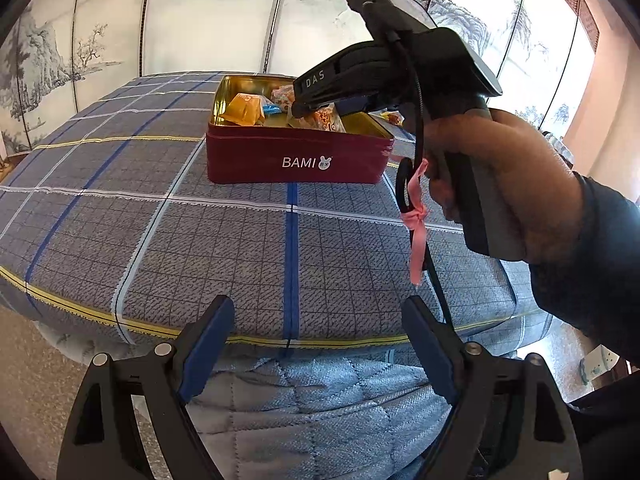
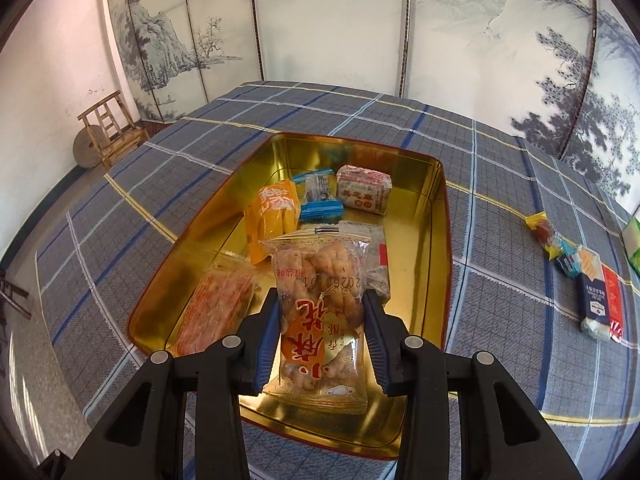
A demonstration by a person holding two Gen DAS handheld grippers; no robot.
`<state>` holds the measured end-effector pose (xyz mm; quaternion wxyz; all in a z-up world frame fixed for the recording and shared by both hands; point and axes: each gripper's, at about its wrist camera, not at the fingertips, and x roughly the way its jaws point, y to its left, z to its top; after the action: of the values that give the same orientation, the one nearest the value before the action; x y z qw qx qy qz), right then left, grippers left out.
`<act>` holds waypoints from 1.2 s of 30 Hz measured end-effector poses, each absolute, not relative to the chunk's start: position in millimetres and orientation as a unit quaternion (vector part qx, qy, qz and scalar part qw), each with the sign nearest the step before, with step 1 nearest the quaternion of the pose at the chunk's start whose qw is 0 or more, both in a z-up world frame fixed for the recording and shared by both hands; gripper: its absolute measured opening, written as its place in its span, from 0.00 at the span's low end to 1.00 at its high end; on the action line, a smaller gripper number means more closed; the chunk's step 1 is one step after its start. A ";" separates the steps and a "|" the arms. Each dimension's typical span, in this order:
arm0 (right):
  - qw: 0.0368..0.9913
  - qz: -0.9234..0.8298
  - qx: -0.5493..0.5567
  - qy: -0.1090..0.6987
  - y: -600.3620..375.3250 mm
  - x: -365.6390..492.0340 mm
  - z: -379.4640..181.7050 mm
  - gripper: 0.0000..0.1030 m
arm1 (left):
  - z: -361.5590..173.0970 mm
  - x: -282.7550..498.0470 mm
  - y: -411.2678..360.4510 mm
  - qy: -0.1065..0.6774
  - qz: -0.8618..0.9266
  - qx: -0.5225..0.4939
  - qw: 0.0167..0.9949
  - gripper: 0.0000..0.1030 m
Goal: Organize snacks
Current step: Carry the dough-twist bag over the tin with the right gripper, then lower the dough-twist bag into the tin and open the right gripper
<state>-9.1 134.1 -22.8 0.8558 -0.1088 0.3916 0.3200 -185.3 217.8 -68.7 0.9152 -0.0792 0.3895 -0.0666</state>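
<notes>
A dark red tin [image 1: 296, 156] with a gold inside [image 2: 432, 216] stands on the plaid bed. My right gripper [image 2: 322, 308] is shut on a clear packet of twisted dough snacks [image 2: 320, 276], holding it over the tin's near half. In the left wrist view the same gripper [image 1: 316, 110] reaches into the tin from the right, held by a hand [image 1: 500, 184]. Inside the tin lie an orange packet [image 2: 272, 216], a blue-edged packet [image 2: 320, 194], a white and red packet [image 2: 364, 190] and a flat reddish one [image 2: 216, 312]. My left gripper [image 1: 316, 320] hangs open and empty at the bed's near edge.
Several loose snack packets [image 2: 580, 272] lie on the bed to the tin's right. A wooden chair [image 2: 112, 128] stands by the wall at the far left. Painted screen panels [image 2: 328, 20] close the back. A quilted blue cover [image 1: 304, 396] hangs below the bed's edge.
</notes>
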 end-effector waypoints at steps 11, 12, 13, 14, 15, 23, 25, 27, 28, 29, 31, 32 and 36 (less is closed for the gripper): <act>0.855 0.309 -0.113 0.400 143.0 -10.3 -32.3 0.40 | -69.0 -187.7 218.3 0.391 -0.063 -0.081 0.915 0.81; 0.855 0.307 -0.114 0.401 143.3 -10.4 -33.4 0.40 | -68.7 -188.5 217.9 0.391 -0.064 -0.080 0.915 0.81; 0.855 0.306 -0.114 0.402 143.8 -10.5 -34.6 0.40 | -68.6 -188.7 217.3 0.391 -0.064 -0.080 0.915 0.81; 0.855 0.305 -0.115 0.403 144.5 -10.9 -36.3 0.40 | -68.5 -189.6 216.9 0.391 -0.065 -0.079 0.915 0.81; 0.857 0.298 -0.113 0.405 145.1 -10.9 -38.1 0.40 | -68.5 -189.9 216.3 0.392 -0.065 -0.078 0.915 0.81; 0.860 0.295 -0.113 0.401 146.3 -12.9 -43.1 0.39 | -69.5 -188.2 215.8 0.394 -0.065 -0.078 0.913 0.81; 0.860 0.295 -0.113 0.401 146.9 -12.9 -43.3 0.39 | -69.9 -188.1 214.9 0.396 -0.066 -0.076 0.913 0.81; 0.860 0.295 -0.113 0.402 146.5 -12.7 -43.4 0.39 | -70.2 -187.9 214.2 0.397 -0.066 -0.076 0.912 0.81; 0.860 0.294 -0.113 0.402 145.8 -12.8 -43.3 0.39 | -70.0 -188.2 213.9 0.397 -0.065 -0.075 0.912 0.81; 0.860 0.294 -0.113 0.401 146.2 -13.4 -43.3 0.39 | -70.0 -188.2 213.9 0.397 -0.065 -0.075 0.912 0.81; 0.860 0.293 -0.113 0.401 146.8 -13.5 -43.1 0.40 | -69.0 -188.2 213.7 0.398 -0.063 -0.074 0.912 0.81; 0.860 0.294 -0.113 0.402 146.7 -13.6 -43.3 0.40 | -68.2 -188.8 213.2 0.398 -0.061 -0.072 0.913 0.81; 0.853 0.312 -0.113 0.402 149.9 -13.9 -41.2 0.56 | -62.9 -192.5 212.8 0.397 -0.050 -0.065 0.914 0.81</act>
<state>-13.9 149.9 -41.2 0.8534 -0.1130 0.4021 0.3117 -192.5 212.8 -62.9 0.9143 -0.0647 0.3966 -0.0501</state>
